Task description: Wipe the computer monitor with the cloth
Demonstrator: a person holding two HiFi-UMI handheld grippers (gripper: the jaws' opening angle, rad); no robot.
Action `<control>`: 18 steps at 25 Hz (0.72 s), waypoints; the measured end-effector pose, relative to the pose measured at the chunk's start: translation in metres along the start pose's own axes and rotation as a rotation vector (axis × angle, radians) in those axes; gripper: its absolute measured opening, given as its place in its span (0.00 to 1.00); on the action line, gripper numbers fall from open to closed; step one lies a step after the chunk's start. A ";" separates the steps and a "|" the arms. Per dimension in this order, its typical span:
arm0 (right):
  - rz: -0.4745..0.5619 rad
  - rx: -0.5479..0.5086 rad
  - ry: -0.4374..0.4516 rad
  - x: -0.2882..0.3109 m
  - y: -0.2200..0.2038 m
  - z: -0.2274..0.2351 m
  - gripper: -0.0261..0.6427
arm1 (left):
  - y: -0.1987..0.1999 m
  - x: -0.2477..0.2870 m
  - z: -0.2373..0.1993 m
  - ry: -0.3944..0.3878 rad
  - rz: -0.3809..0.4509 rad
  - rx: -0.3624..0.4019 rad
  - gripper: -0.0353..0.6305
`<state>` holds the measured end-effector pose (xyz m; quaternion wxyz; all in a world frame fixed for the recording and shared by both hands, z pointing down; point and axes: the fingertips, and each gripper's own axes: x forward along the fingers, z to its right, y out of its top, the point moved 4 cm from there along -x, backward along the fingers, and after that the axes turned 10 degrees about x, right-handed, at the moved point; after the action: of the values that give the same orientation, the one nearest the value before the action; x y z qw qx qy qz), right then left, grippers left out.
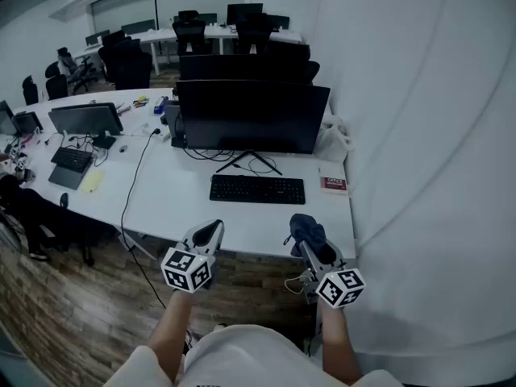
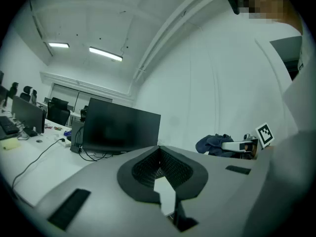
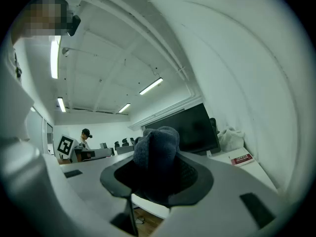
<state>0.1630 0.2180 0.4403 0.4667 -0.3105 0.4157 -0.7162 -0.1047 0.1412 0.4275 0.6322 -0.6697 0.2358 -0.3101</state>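
The wipe looks not yet begun; this reads as the approach. The right gripper (image 1: 313, 247) is clamped on a bunched dark-blue cloth (image 1: 306, 230), held low and well in front of the monitor (image 1: 252, 118), nearer than the keyboard (image 1: 257, 189) before it. The left gripper (image 1: 208, 235), in front of the monitor's left half, has its jaws together on nothing. Next, the cloth must likely rise and travel forward to the dark screen, pressing lightly (the stand looks slender). No smudges can be made out on the screen, and the cloth's lower folds are hidden by the jaws.
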 end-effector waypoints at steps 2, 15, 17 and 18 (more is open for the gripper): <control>-0.002 0.001 -0.001 -0.003 -0.001 0.001 0.28 | -0.001 -0.001 0.003 0.002 -0.002 0.003 0.06; -0.010 0.023 0.038 -0.033 -0.005 0.010 0.28 | -0.001 -0.011 0.035 0.039 -0.004 0.009 0.06; -0.011 0.029 0.045 -0.038 -0.007 0.013 0.28 | -0.002 -0.013 0.040 0.043 -0.003 0.012 0.06; -0.014 0.030 0.048 -0.041 -0.008 0.016 0.28 | -0.004 -0.014 0.042 0.046 -0.003 0.012 0.06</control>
<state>0.1877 0.2527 0.4528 0.4564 -0.2892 0.4135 -0.7329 -0.0849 0.1808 0.4296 0.6302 -0.6588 0.2475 -0.3280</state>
